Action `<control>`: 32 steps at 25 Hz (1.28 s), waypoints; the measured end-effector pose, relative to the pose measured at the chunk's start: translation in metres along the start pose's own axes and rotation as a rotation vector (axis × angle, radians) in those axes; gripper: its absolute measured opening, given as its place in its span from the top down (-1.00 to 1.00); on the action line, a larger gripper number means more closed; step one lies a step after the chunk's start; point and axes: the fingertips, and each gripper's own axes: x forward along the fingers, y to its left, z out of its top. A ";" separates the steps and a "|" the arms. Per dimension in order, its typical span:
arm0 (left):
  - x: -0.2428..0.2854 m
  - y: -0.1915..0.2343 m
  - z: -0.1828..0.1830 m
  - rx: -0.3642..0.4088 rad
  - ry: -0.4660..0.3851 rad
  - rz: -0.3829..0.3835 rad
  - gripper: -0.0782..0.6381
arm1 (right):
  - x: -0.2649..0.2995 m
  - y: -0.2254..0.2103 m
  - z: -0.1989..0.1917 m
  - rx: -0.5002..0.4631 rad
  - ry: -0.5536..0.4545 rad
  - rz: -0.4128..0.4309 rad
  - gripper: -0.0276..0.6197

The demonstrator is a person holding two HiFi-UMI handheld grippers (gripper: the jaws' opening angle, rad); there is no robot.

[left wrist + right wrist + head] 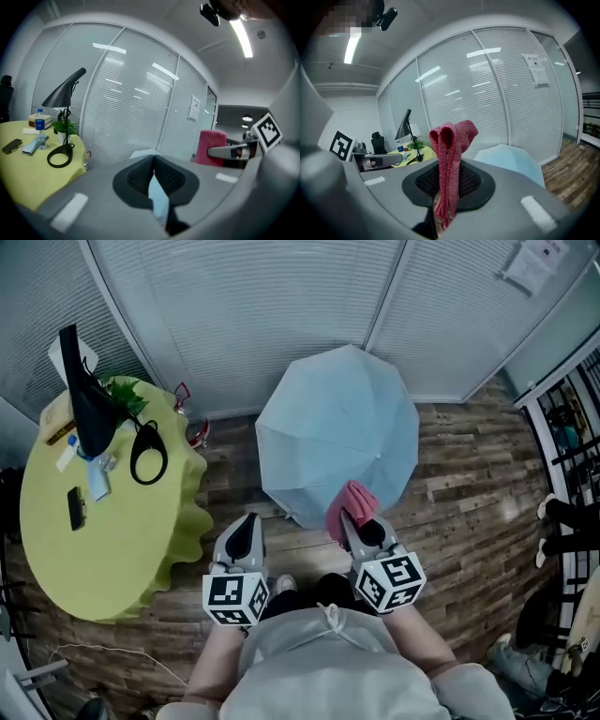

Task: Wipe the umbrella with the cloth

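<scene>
L gripper [153, 161] — jaws shut tip to tip, nothing pinched. R gripper [449, 174] clamped on the pink cloth [451, 136], folds sticking up past the jaws. Open pale-blue umbrella [337, 423] sits on the wood floor [469, 484] just ahead, by the yellow table [112, 549] — cloth over its near edge, contact unclear.

A wood-plank floor [469, 474] runs under a curved wall of glass panels [450, 306], their white blinds [234, 315] shut. A paper notice [532, 263] is stuck on one panel at the right. At the left stands a round table [103, 549] under a yellow-green cover. On it are a black desk lamp [89, 399] with a ring base, a small potted plant [65, 127], a water bottle [40, 119] and a dark phone [76, 508]. A long strip light [243, 35] glows on the white ceiling. A black office chair [377, 140] stands beyond the table, and a black railing [572, 427] lines the right edge.
</scene>
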 end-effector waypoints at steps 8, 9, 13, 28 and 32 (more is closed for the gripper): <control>0.083 0.066 0.003 -0.008 0.057 0.044 0.76 | 0.116 -0.025 0.008 0.016 0.059 -0.003 0.75; 0.096 0.073 0.005 0.006 0.065 0.054 0.76 | 0.132 -0.032 0.011 0.021 0.065 -0.002 0.75; 0.163 0.097 0.019 0.016 0.098 0.062 0.76 | 0.201 -0.066 0.025 0.049 0.098 0.004 0.75; 0.356 0.183 -0.037 -0.073 0.188 -0.034 0.76 | 0.410 -0.129 -0.053 0.087 0.339 -0.004 0.75; 0.397 0.206 -0.073 -0.068 0.235 -0.083 0.76 | 0.457 -0.142 -0.093 0.094 0.354 -0.035 0.75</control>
